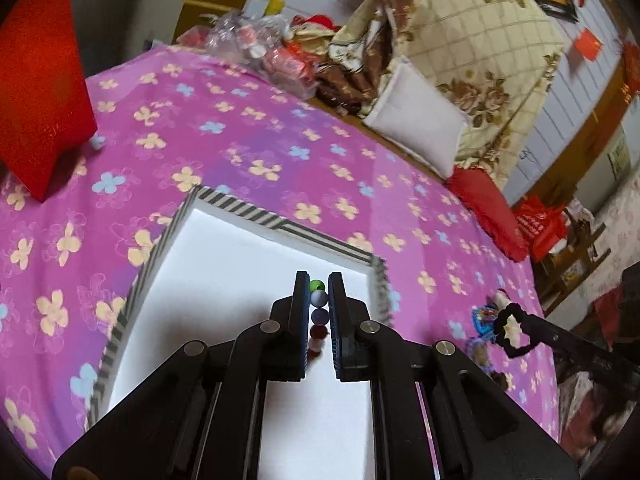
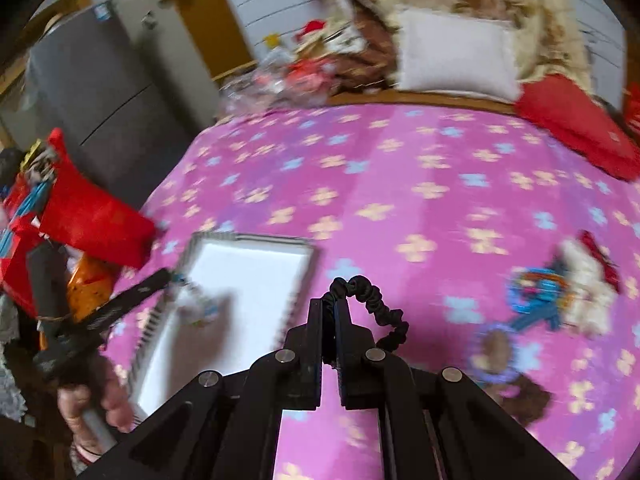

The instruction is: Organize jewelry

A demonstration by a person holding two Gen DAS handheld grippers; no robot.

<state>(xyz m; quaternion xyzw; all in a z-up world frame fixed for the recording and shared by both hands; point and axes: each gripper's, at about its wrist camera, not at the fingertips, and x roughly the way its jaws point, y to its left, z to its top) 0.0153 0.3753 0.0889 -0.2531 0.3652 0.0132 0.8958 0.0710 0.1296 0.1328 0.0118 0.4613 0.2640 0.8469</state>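
While the bed (image 1: pixel 248 128) lies under its pink flowered cover, a white tray (image 1: pixel 224 280) with a striped rim sits toward its near edge. Above the tray, the left gripper (image 1: pixel 319 292) has its fingers closed on a bead bracelet (image 1: pixel 319 312). The right gripper (image 2: pixel 329 308) is clamped on a black scrunchie (image 2: pixel 376 300), beside the tray.

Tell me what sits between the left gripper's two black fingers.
A string of coloured beads, green bead foremost, clamped in the left gripper over the white tray, seen in the left wrist view.
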